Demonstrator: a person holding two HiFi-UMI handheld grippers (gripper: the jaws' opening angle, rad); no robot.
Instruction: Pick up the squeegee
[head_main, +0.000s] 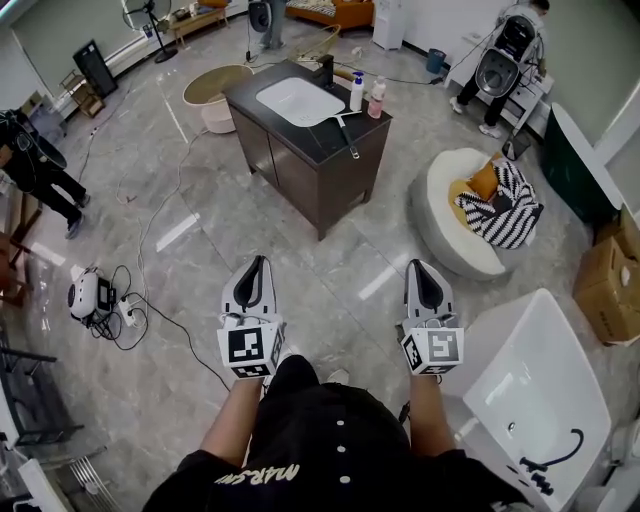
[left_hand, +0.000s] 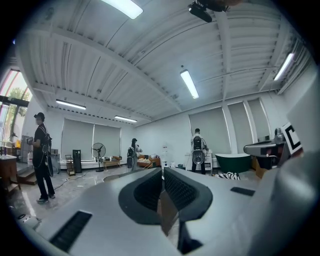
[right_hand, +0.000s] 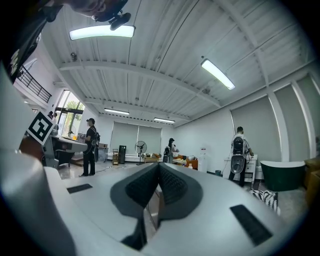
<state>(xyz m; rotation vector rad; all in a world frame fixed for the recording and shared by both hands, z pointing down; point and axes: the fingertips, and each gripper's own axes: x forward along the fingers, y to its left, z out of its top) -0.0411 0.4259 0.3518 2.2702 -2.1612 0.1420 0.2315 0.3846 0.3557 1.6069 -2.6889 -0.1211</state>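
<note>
The squeegee (head_main: 346, 131), black with a long handle, lies on the dark top of the vanity cabinet (head_main: 300, 150), to the right of its white sink (head_main: 298, 100) and in front of two bottles (head_main: 366, 95). Both grippers are held level well short of the cabinet, over the floor. My left gripper (head_main: 256, 262) has its jaws together with nothing between them, as its own view of the left gripper (left_hand: 163, 170) also shows. My right gripper (head_main: 416, 265) is likewise shut and empty, seen again in the right gripper view (right_hand: 158, 164).
A white round seat with a striped cloth (head_main: 475, 210) stands right of the cabinet. A white bathtub (head_main: 530, 390) lies at the near right, cardboard boxes (head_main: 610, 280) behind it. Cables and a small device (head_main: 95, 297) lie on the floor at left. A person (head_main: 35, 165) stands far left.
</note>
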